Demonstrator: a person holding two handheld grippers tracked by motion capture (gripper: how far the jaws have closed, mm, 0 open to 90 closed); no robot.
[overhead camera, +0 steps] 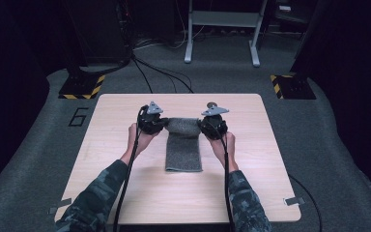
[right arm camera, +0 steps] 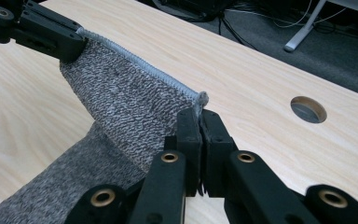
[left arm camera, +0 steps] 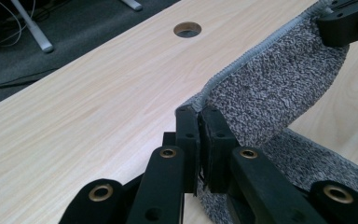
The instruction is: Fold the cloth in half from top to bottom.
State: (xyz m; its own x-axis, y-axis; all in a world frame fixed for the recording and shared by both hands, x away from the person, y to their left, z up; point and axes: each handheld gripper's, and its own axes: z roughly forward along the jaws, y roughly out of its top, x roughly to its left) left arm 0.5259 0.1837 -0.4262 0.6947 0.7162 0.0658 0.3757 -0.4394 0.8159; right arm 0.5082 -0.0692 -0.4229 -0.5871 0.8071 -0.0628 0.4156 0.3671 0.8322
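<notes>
The grey knitted cloth (overhead camera: 183, 145) lies as a long strip in the middle of the wooden table (overhead camera: 125, 203), running from near to far. Its near end rests flat on the tabletop, while its far end is lifted and curled back over the strip, hanging between the 2 grippers. The lifted edge carries a paler stitched hem (left arm camera: 256, 51), stretched roughly straight from one gripper to the other.

The left gripper (overhead camera: 153, 123) sits at the left corner of that far edge. In the left gripper view its 2 black jaws are pressed together with almost no gap, pinching the hem corner of the cloth (left arm camera: 279, 93) at their tips. The right gripper (overhead camera: 213, 126) sits at the right corner. In the right gripper view its jaws are likewise closed tight on the other hem corner (right arm camera: 200, 99), with the fabric (right arm camera: 126, 112) sagging below the hem toward the table.

Both grippers are held a little above the tabletop, level with each other, with the cloth's width between them. A round hole (left arm camera: 187, 29) is cut in the table beyond the cloth, toward the far edge. The person's camouflage-patterned sleeves (overhead camera: 96, 198) come in from the near side.
</notes>
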